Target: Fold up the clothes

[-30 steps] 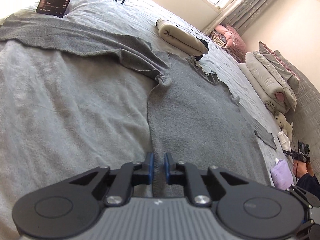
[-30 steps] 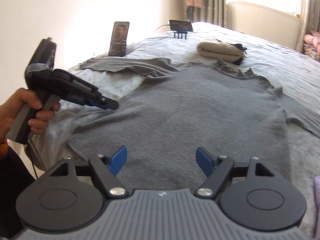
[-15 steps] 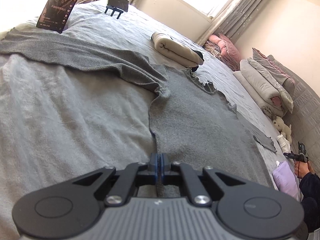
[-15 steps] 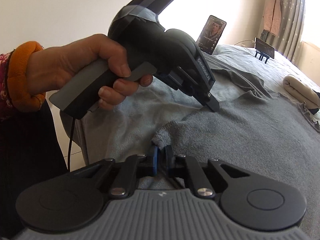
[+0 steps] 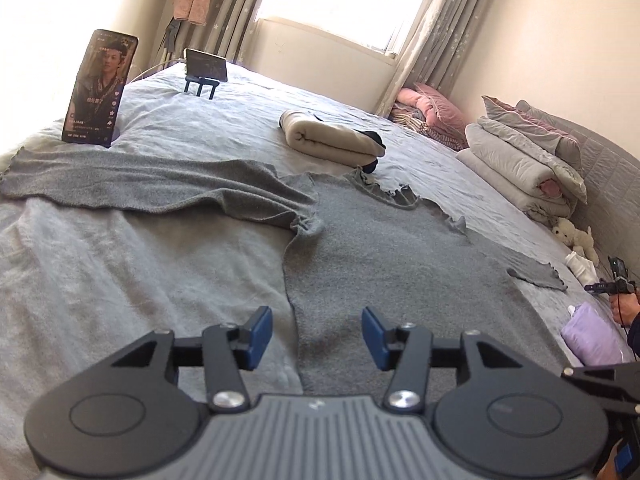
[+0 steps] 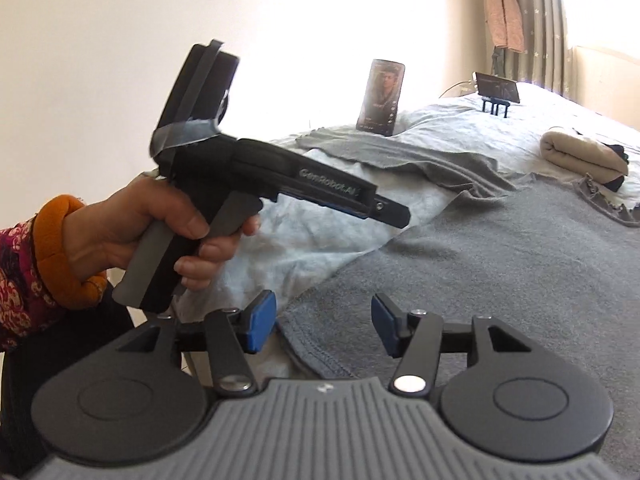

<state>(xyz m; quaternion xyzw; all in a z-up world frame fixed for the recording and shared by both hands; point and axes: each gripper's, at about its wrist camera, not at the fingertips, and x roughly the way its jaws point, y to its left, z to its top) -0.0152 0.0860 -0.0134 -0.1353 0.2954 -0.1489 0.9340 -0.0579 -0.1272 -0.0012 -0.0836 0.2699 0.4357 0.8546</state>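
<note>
Both grippers' fingers opening, unpressed: left gripper [image 5: 316, 334], right gripper [image 6: 324, 326] straddle grey sweater [image 5: 400, 248] hem edge.

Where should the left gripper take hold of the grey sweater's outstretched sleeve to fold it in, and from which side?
Grip the grey sweater's sleeve at its frilled cuff, coming in low from the bed edge beside the upright phone. The sleeve lies flat and straight, so the cuff is the free end that will carry it across the body. The left gripper is opening with nothing clamped.

grey knit sweater [image 5: 400, 248] | spread flat on bed | frilled neckline far side | one sleeve stretched toward phone
</note>
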